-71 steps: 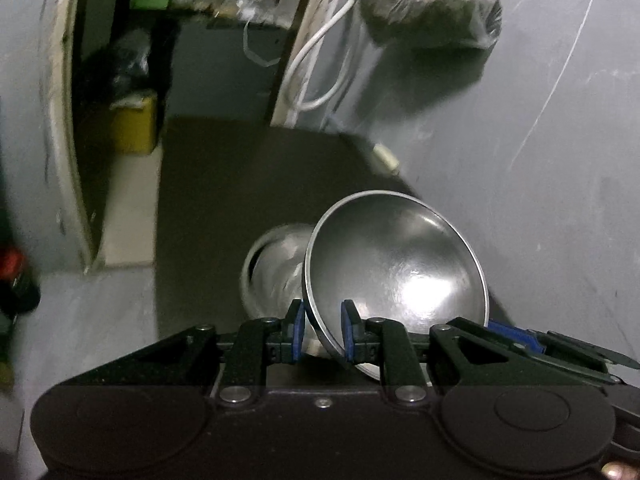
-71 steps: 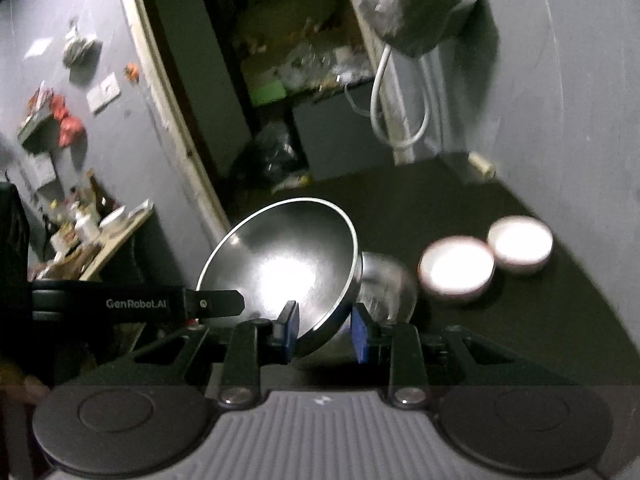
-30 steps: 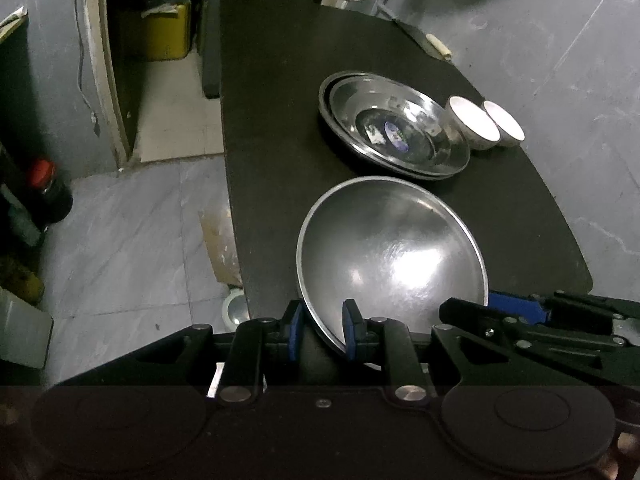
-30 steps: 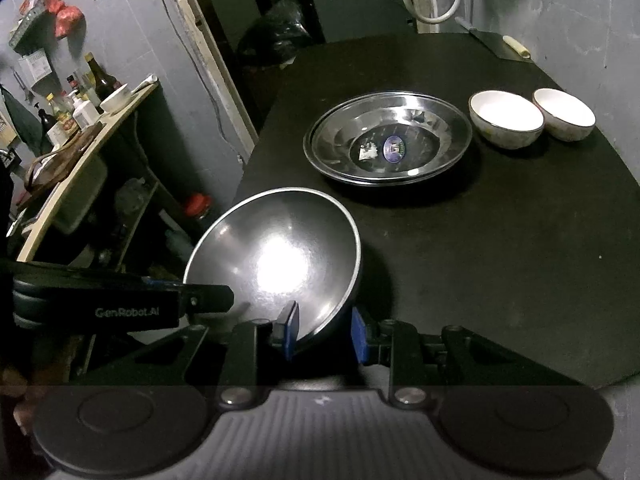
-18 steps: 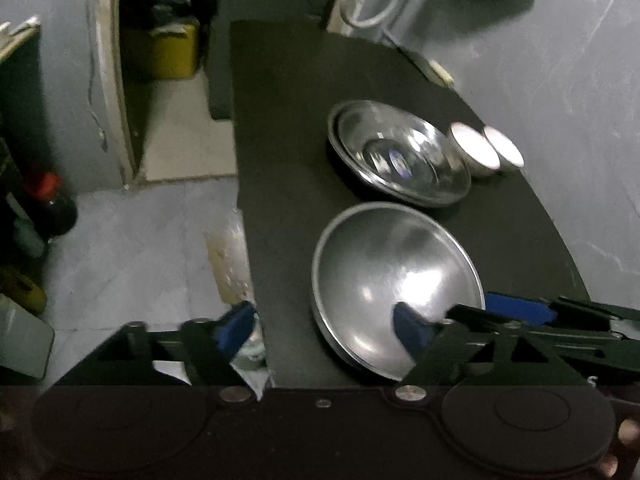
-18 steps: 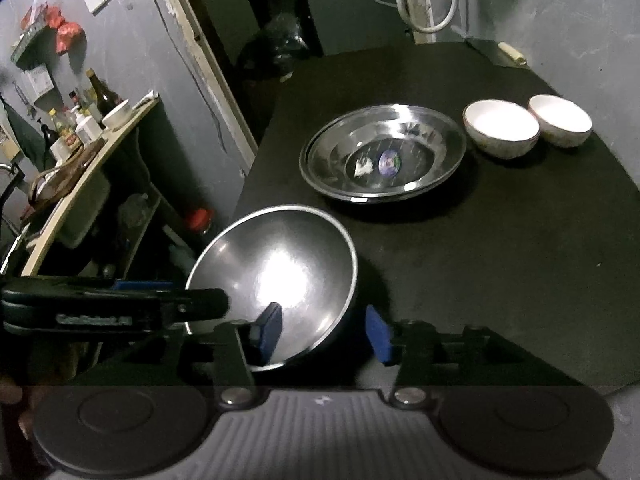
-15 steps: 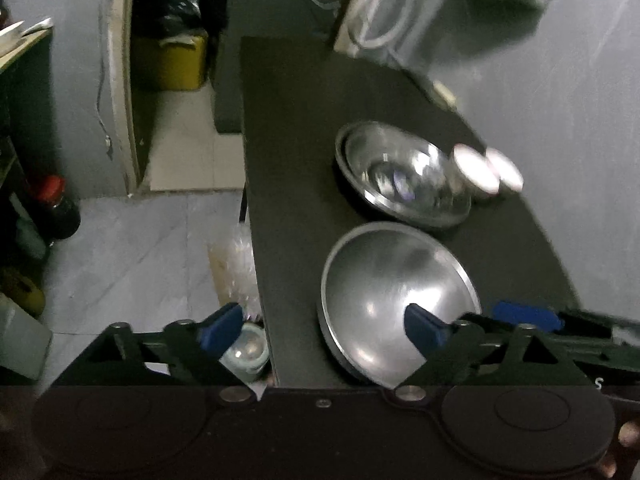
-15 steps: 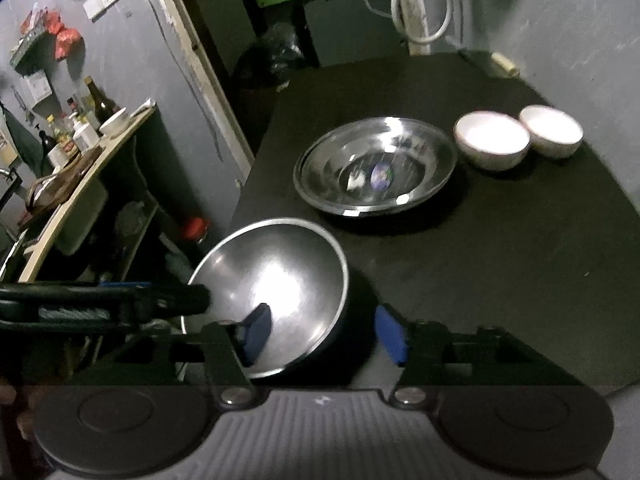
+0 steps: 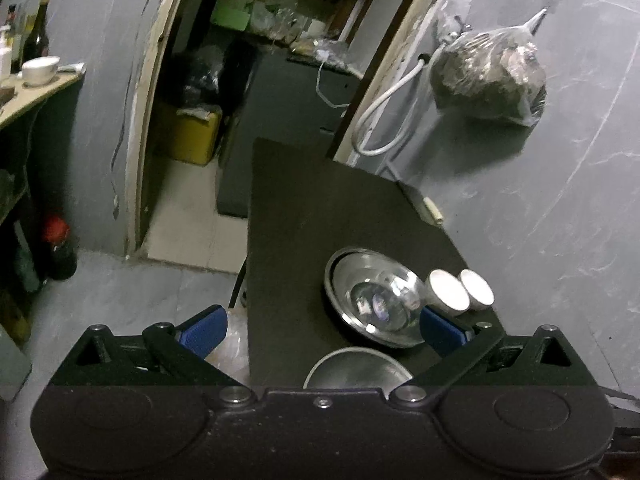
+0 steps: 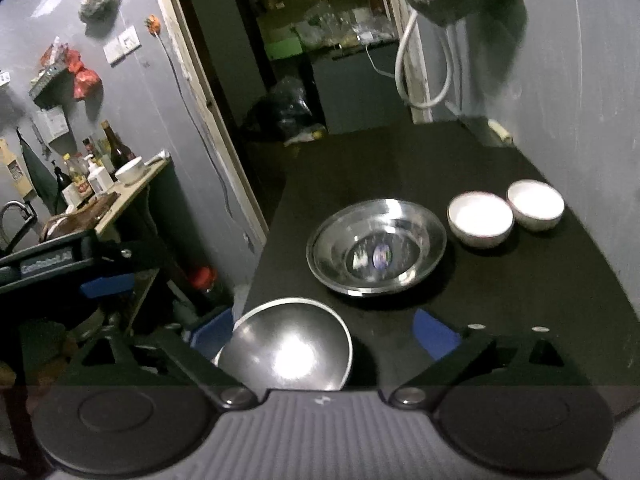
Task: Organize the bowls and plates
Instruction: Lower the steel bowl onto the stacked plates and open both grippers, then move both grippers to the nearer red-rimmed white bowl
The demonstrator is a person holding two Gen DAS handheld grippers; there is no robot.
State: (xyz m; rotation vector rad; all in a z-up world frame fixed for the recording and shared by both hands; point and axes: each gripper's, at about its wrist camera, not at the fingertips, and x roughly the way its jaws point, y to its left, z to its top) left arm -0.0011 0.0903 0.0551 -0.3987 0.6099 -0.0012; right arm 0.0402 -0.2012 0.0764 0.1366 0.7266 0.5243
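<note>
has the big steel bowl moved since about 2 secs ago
Yes. The big steel bowl was tilted up in both claws then; now it rests on the near edge of the black table, in front of the stacked steel basins, with both claws open.

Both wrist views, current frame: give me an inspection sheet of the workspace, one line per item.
Surface: dark table, dishes only.
Job's things: steel bowl set down at the near edge; stacked steel basins mid-table; two white bowls side by side, right of the basins.
Clutter: small pale object at the far corner by the wall, too small to identify.
Grippers: left gripper open, nothing held; right gripper jaws opening, bowl between them but pads off it.
Cables: white hose looped on the doorframe.
Surroundings: bag hanging on the wall; shelf with bottles; cluttered back room.
</note>
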